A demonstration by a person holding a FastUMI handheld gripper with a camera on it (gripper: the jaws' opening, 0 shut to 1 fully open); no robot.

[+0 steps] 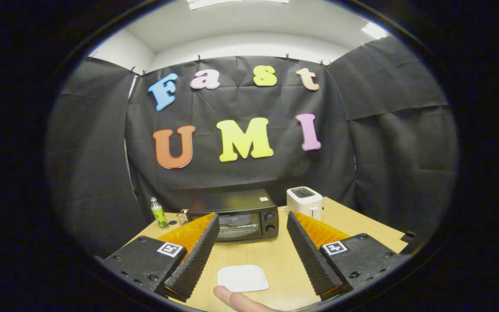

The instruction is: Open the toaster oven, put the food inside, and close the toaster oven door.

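One closed toaster oven (243, 216) beyond the spread, empty hand-held gripper (249, 236).

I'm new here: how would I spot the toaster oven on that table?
Look across the wooden table, beyond the open gripper fingers. The toaster oven sits at the far edge, between a green bottle and a white toaster. It alone is black, with a glass door, shut.

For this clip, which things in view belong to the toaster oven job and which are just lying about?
Job:
toaster oven, door shut, beyond the fingers
white plate, between the fingers
gripper, fingers open, holding nothing

Lying about:
white toaster, right of the oven
green bottle, left of it
small object beside the oven, too small to tell
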